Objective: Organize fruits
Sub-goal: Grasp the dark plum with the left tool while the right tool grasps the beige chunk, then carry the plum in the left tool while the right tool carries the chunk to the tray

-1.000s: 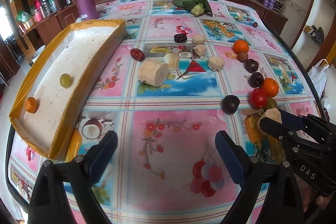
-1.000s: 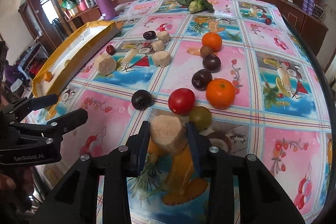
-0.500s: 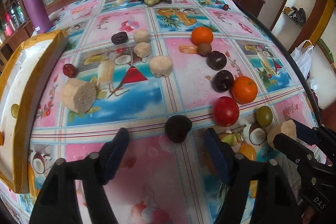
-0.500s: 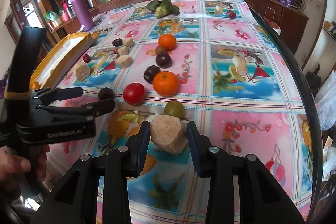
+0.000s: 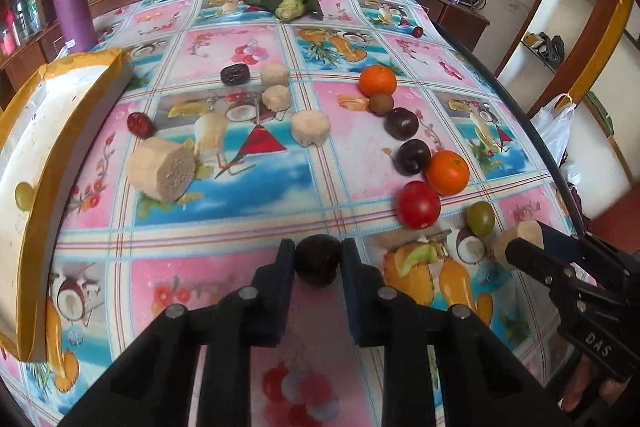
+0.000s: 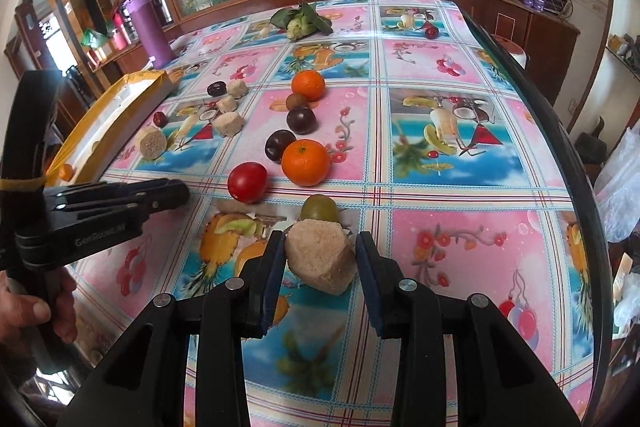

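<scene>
- The table [image 5: 320,187], under its fruit-print cloth, fills both views, and all the loose fruit lies on it.
- The tray [image 5: 24,131], white inside with a yellow rim, lies along the table's left side; a green grape [image 5: 24,195] sits in it.
- Your left gripper [image 5: 318,261] is low over the near part of the cloth, with both pads pressed against the dark plum [image 5: 318,259], so it is closed on that fruit.
- Your right gripper [image 6: 320,259] has a beige chunk [image 6: 320,255] between its fingers; the left pad touches it, the right pad shows a sliver of gap, and I cannot tell whether it is clamped.
- A large beige cylinder [image 5: 162,169] lies on its side near the tray, with smaller beige pieces beyond it.
- Two oranges [image 5: 447,167] mark the ends of a curved row of fruit on the right half of the table.
- A red tomato [image 5: 418,205] lies just beside the nearer orange.
- Two more dark plums [image 5: 412,157] sit in that row, between the oranges.
- A green fruit [image 5: 480,218] sits just right of the tomato, close to the chunk.
- A red date [image 5: 140,125] lies beside the tray's edge.
</scene>
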Tool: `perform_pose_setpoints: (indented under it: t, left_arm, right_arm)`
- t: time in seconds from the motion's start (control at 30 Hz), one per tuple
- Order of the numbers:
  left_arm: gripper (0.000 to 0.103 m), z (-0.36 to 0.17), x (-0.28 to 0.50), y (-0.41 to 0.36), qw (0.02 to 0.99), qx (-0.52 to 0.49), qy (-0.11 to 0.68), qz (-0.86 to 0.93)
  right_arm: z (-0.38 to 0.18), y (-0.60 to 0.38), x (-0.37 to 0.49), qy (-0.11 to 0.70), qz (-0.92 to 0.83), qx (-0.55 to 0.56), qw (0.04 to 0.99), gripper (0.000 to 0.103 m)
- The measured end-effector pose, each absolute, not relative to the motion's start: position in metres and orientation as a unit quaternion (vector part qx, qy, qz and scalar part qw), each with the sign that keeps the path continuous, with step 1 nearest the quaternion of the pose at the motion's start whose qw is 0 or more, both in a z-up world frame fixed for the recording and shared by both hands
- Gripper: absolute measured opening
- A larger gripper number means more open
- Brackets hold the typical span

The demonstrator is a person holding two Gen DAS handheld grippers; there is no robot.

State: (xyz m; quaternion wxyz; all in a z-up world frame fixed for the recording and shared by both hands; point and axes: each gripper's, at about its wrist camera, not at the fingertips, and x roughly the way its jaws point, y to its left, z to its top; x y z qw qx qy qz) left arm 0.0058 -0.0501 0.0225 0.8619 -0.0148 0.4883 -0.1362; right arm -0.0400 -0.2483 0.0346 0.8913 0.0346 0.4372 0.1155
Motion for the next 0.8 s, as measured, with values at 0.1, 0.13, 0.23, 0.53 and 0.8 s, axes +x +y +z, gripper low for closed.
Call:
perform_pose_setpoints:
  t: [0.1, 0.13, 0.23, 0.53, 0.8]
  left_arm:
    - [0.026, 0.024, -0.003, -0.041, 0.862, -0.021, 0.487, -0.139]
    - [0.026, 0.025, -0.005, -0.038, 0.863, -0.023, 0.486, -0.139]
    - [0.026, 0.027, -0.011, -0.029, 0.864, -0.027, 0.484, -0.136]
    - [0.026, 0.032, -0.023, -0.008, 0.867, -0.039, 0.478, -0.134]
    - [0.026, 0.044, -0.029, 0.019, 0.875, -0.055, 0.466, -0.122]
  right_arm:
    - [0.036, -0.246, -0.041, 0.438, 0.116, 0.037, 0.891, 0.035]
    - [0.037, -0.243, -0.042, 0.437, 0.118, 0.037, 0.891, 0.035]
    - [0.037, -0.236, -0.043, 0.437, 0.123, 0.033, 0.891, 0.035]
    - [0.039, -0.215, -0.044, 0.436, 0.131, 0.027, 0.890, 0.035]
    - [0.047, -0.187, -0.043, 0.431, 0.147, 0.011, 0.890, 0.035]
